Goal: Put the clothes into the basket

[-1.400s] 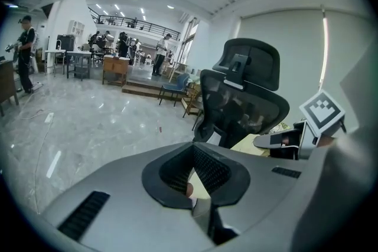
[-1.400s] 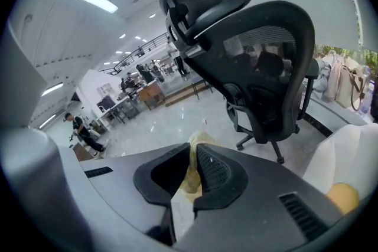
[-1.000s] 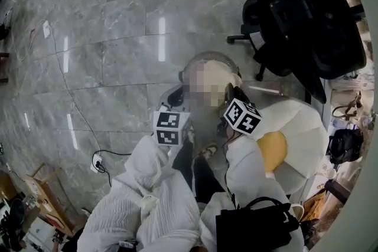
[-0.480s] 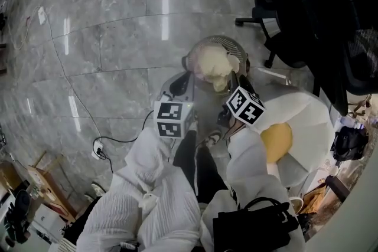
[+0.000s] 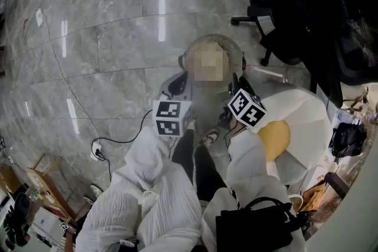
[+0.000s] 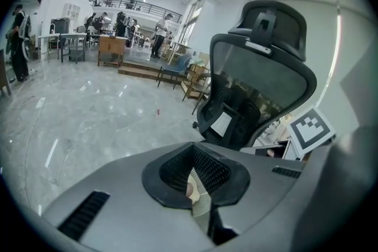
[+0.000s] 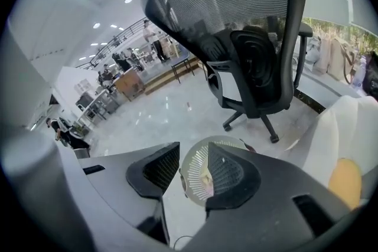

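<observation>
A round slatted basket stands on the grey marble floor, and a mosaic patch covers its inside. Between the jaws in the right gripper view I see the basket with cream clothes in it. My right gripper hangs just above its near rim. Its jaws have just been opening and now stand open with nothing between them. My left gripper is shut at the tips and holds nothing. Basket slats and cream cloth show behind its pads. In the head view the left gripper and right gripper flank the basket's near side.
A black office chair stands right behind the basket. At the right lies a white cushion with a yellow centre. A black handbag sits near my legs. A cable and plug lie on the floor at the left.
The cream clothes that bulged up beside the right gripper now lie down inside the basket. Both grippers have sunk a little towards its near rim.
</observation>
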A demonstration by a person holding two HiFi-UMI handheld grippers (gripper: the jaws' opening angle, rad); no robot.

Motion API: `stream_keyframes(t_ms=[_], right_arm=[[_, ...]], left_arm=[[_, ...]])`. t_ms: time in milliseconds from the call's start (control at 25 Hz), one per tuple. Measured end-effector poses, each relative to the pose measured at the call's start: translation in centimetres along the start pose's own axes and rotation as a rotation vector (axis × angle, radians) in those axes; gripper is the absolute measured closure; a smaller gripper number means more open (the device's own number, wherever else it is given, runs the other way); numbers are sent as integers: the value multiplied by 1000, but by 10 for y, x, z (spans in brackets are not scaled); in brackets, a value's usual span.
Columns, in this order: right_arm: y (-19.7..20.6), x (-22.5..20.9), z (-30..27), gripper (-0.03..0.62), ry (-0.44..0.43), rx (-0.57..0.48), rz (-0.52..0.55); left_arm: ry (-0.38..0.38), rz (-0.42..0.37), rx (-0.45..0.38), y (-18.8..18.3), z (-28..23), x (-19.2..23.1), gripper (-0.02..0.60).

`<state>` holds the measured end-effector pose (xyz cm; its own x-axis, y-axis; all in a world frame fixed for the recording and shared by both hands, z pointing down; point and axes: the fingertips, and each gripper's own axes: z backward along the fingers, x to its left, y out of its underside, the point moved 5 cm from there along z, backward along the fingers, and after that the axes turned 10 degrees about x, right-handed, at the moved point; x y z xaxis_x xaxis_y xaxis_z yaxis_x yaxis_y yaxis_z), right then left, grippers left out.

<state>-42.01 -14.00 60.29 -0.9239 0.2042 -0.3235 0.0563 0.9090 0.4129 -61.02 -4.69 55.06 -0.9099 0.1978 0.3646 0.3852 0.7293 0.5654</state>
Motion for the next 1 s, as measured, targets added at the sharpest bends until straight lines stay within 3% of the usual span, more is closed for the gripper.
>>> stream_keyframes(t_ms=[480,520,600,880,1000], right_arm=[[-15,3,89,451,-54,-110,38],[-14,1,102,463,-54,-116,31],[-13,-2,127,544,-57,-130,27],[-15,-11,206,553,-151,-207,44],[-14,-15,237,556,-195,-231,79]], left_arm=[[17,-18,-70,-23,54,-49,575],[19,-15,-75,-23,65,-55,575],[20,-19,-104,-25,85,-70,575],[14,-31,-165,-22,134,-113,575],[20,1,-184,-15,154,-132,575]])
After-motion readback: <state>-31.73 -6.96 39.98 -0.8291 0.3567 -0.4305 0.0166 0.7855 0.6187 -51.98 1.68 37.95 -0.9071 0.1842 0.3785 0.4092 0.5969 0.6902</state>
